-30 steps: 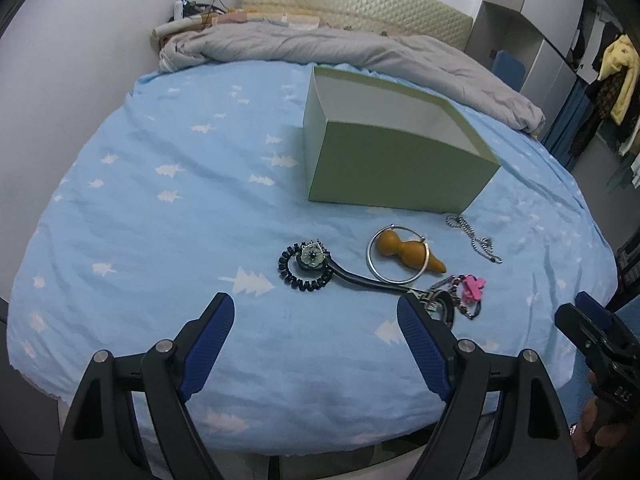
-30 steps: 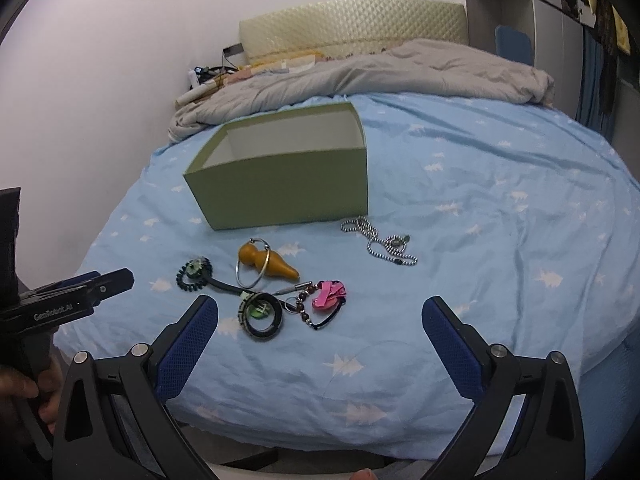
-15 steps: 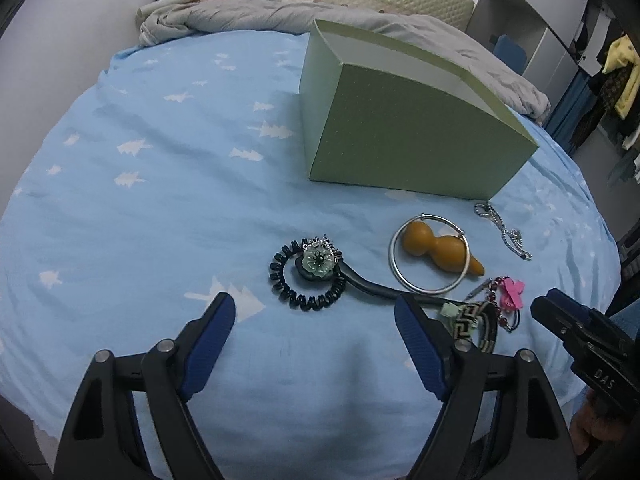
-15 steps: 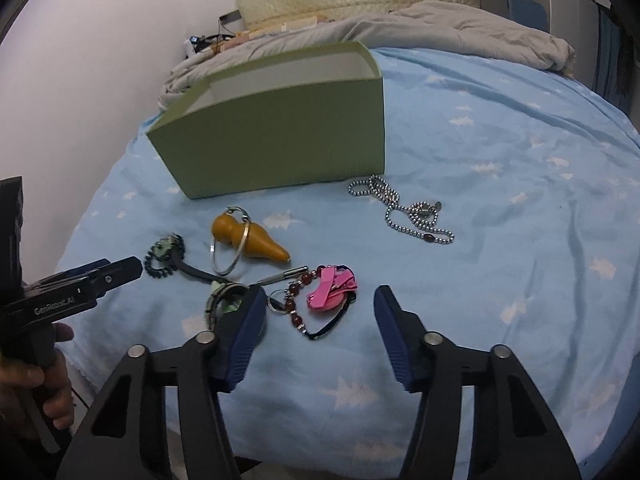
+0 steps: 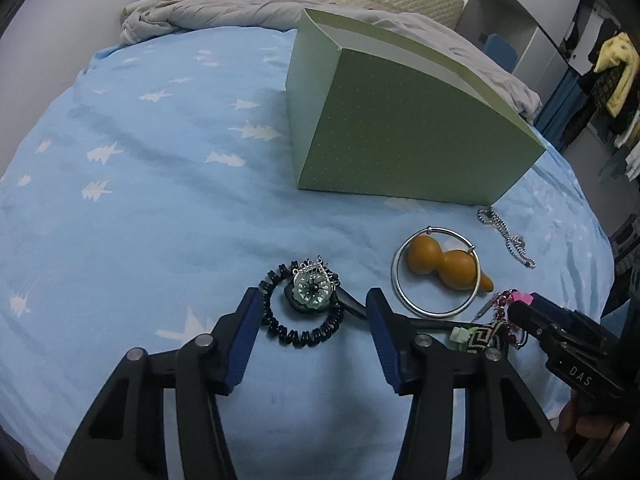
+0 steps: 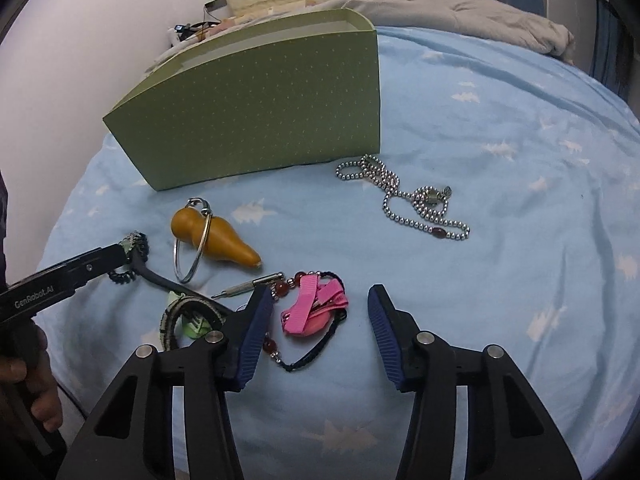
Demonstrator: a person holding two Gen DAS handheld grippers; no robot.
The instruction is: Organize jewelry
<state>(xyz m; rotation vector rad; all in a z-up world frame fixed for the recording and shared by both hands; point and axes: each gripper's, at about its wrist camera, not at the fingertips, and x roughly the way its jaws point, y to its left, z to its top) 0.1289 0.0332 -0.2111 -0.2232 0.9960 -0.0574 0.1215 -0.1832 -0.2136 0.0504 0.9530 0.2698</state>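
Left wrist view: left gripper (image 5: 310, 316) fingers spread open around a black coiled hair tie (image 5: 301, 308) with a glassy flower charm. Green dotted box (image 5: 404, 140) sits beyond, insides hidden.

Right wrist view shows more: right gripper (image 6: 318, 320) open, pink ribbon clip (image 6: 314, 309) between its fingers, beaded chain (image 6: 404, 200) further out on the bed (image 6: 520, 200).

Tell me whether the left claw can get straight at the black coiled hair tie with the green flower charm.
Probably yes. The left claw is open and the black coiled hair tie with the green flower charm lies between its fingers on the blue sheet, nothing over it. A black strap leaving the charm passes by the right finger.
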